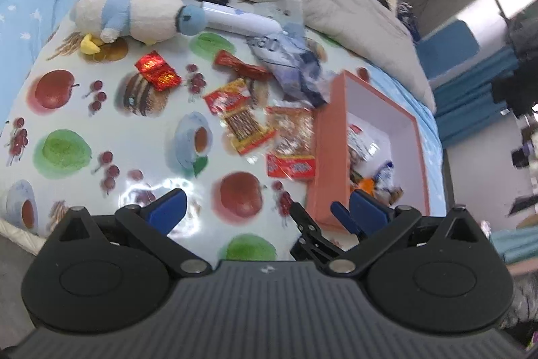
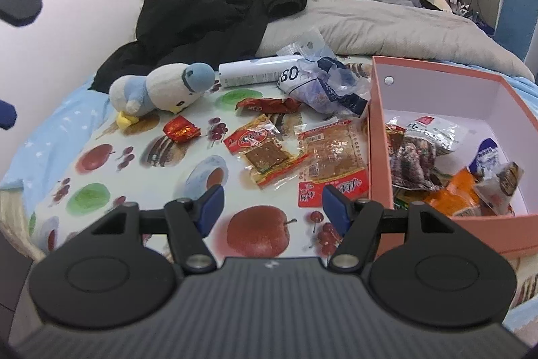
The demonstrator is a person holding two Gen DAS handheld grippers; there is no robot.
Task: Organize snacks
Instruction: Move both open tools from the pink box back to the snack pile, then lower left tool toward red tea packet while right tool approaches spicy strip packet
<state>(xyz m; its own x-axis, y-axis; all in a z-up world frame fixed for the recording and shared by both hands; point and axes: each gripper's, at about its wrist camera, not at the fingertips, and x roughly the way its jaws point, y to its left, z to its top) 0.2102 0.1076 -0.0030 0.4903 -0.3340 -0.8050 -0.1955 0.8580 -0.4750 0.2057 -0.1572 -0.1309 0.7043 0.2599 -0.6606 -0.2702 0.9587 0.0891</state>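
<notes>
Both grippers hovering above a fruit-print cloth (image 2: 101, 190) spread over a bed. Left gripper (image 1: 265, 211) with fingers spread wide, nothing between them. Right gripper (image 2: 274, 207) with fingers moderately apart, also empty. Loose on the cloth: a small red foil packet (image 2: 181, 128), a dark red wrapped bar (image 2: 269, 105), a clear packet with a brown square snack (image 2: 265, 150), a larger orange packet (image 2: 331, 157) just beside the pink box (image 2: 380, 130). Several snack packets (image 2: 447, 164) already inside the box. Behind the loose snacks: a plush penguin (image 2: 161, 90), a white tube (image 2: 255, 74), a crumpled plastic bag (image 2: 322, 83); further back, black clothing (image 2: 215, 19)
</notes>
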